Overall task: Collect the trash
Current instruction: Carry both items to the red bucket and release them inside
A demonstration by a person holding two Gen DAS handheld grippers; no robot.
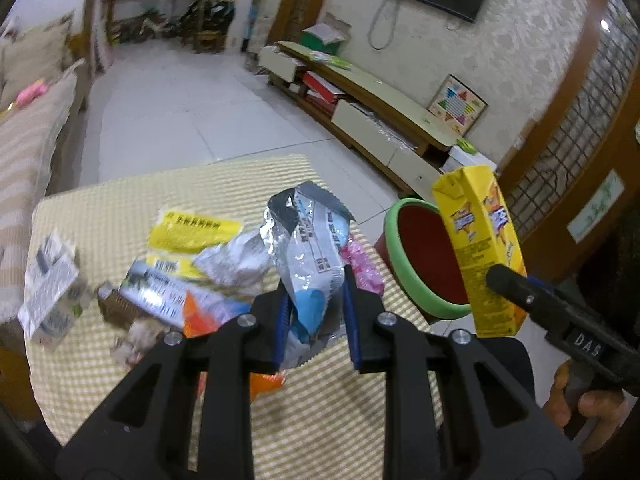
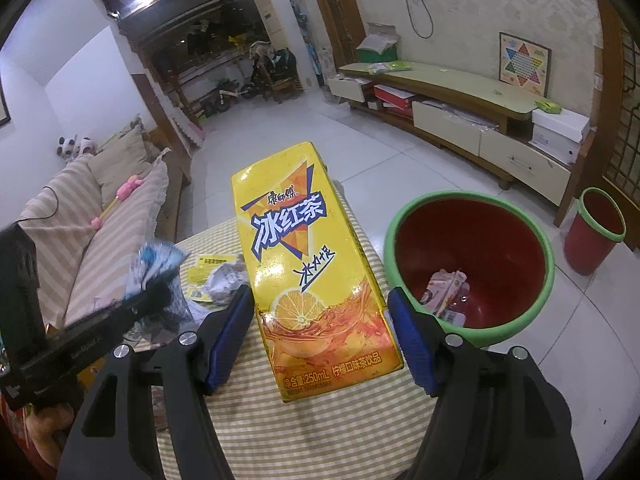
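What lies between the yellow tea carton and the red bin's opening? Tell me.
Nothing solid: in the right wrist view the tea carton, gripped by the right gripper, sits beside the bin, with only table edge and floor between.

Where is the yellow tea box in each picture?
Left wrist view: the yellow cardboard iced-tea carton is at the right, upright, held by the right tongs.
Right wrist view: it fills the middle, between the tongs' blue pads.
Shared landmark: the red bin with a green rim beside the carton.

glossy yellow carton [image 2: 316, 264], crinkled shiny foil wrapper [image 1: 308, 256], smooth plastic bin [image 2: 472, 264].
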